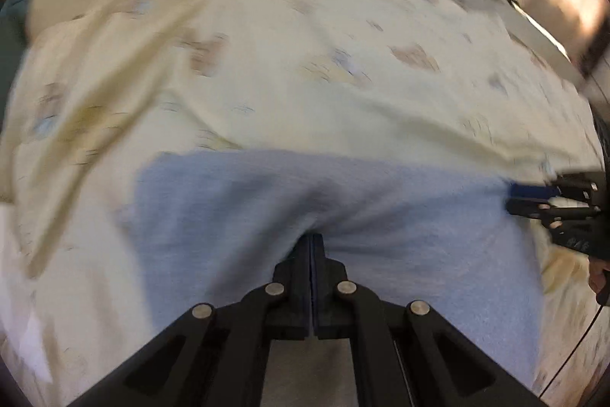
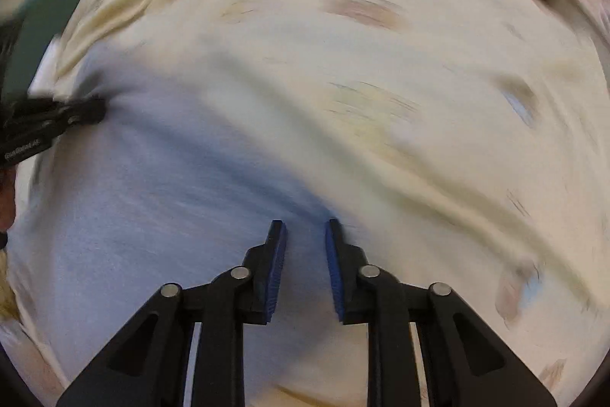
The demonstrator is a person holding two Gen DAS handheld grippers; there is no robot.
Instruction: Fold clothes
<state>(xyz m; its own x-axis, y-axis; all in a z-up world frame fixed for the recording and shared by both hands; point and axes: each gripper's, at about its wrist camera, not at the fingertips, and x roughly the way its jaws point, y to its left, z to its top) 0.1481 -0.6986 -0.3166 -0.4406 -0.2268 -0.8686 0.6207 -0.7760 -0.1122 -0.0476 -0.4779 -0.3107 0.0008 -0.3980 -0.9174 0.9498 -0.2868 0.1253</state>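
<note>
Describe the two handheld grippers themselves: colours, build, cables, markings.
Both are black plastic linkage frames with cut-out arms and round silver pivot pins. The left gripper and right gripper have flat jaws lined with ribbed blue pads. In the right wrist view, white lettering, too blurred to read surely, marks the left gripper's side. A thin black cable hangs by the right one.

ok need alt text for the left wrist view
The left gripper is shut on the near edge of a light blue garment spread over a pale yellow printed bedsheet. The right gripper comes in at the garment's right edge. The picture is blurred.
</note>
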